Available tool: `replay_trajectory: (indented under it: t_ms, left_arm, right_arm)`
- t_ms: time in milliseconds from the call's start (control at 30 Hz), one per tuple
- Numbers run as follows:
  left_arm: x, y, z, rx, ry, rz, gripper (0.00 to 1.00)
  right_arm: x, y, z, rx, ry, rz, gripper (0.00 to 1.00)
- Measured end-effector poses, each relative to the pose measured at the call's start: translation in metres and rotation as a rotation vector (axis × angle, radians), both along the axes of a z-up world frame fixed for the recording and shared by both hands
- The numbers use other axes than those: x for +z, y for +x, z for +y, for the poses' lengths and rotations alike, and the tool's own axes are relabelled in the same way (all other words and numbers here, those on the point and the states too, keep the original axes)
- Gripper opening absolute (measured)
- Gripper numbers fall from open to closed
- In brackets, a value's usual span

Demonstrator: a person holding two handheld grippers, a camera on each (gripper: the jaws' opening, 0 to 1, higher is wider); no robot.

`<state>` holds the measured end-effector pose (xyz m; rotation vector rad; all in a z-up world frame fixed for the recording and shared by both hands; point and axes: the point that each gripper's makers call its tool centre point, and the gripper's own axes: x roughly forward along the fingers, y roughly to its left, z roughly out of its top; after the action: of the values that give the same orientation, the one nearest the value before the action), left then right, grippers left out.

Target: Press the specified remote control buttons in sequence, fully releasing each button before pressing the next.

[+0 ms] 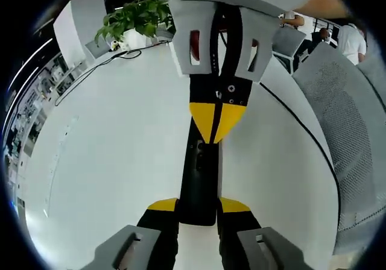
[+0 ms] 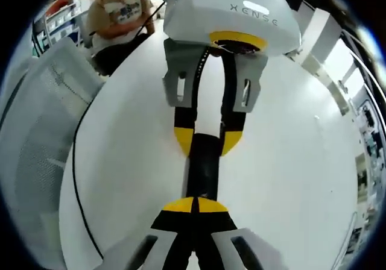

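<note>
A slim black remote control [image 1: 198, 182] lies flat on the smooth white counter [image 1: 108, 161], its buttons too small to read. The left gripper [image 1: 198, 207] clamps the remote's near end between yellow-tipped jaws. The right gripper [image 2: 195, 205], jaws closed tip to tip, presses its yellow tips onto the remote's face. "XENSE" is embossed on the left gripper's glossy white housing. A grey mesh chair [image 1: 353, 131] stands beside the counter.

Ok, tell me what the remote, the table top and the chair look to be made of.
Remote: black plastic by the look, smooth with a dull sheen; its buttons are too small to judge. Table: white, smooth, faintly glossy, probably laminate or painted board. Chair: grey mesh, seen from its fine dotted weave, likely fabric or perforated plastic.
</note>
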<state>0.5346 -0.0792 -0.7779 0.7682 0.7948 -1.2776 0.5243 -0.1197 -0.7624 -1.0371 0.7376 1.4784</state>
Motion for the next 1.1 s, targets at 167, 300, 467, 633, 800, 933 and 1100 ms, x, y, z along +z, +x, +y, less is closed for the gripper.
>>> replay_trajectory:
  t_ms: [167, 300, 467, 633, 800, 933, 1100]
  left_arm:
    - [0.0001, -0.0003, 0.0002, 0.0, -0.001, 0.0, 0.23]
    - [0.0002, -0.0007, 0.0003, 0.0, -0.001, 0.0, 0.23]
    - [0.0001, -0.0009, 0.0004, 0.002, -0.002, 0.0, 0.23]
    - [-0.0002, -0.0007, 0.0008, 0.003, -0.005, -0.001, 0.23]
    - [-0.0004, -0.0008, 0.0009, 0.003, -0.005, 0.001, 0.23]
    - [-0.0006, -0.0003, 0.0013, 0.005, -0.007, 0.003, 0.23]
    - [-0.0009, 0.0004, 0.0015, 0.013, -0.005, 0.008, 0.23]
  right_arm:
    - [-0.003, -0.0006, 0.0001, 0.006, -0.009, 0.0, 0.0]
    - [-0.004, -0.0015, 0.0004, 0.009, -0.011, 0.0, 0.0]
    - [-0.0065, -0.0036, -0.0008, 0.014, -0.02, -0.001, 0.0]
    - [-0.0067, -0.0044, -0.0001, 0.015, -0.019, -0.002, 0.0]
    - [-0.007, -0.0041, 0.0007, 0.016, -0.019, -0.002, 0.0]
    - [-0.0073, -0.0037, 0.0011, 0.016, -0.018, 0.001, 0.0]
    - [-0.008, -0.0034, 0.0012, 0.005, -0.011, 0.005, 0.0]
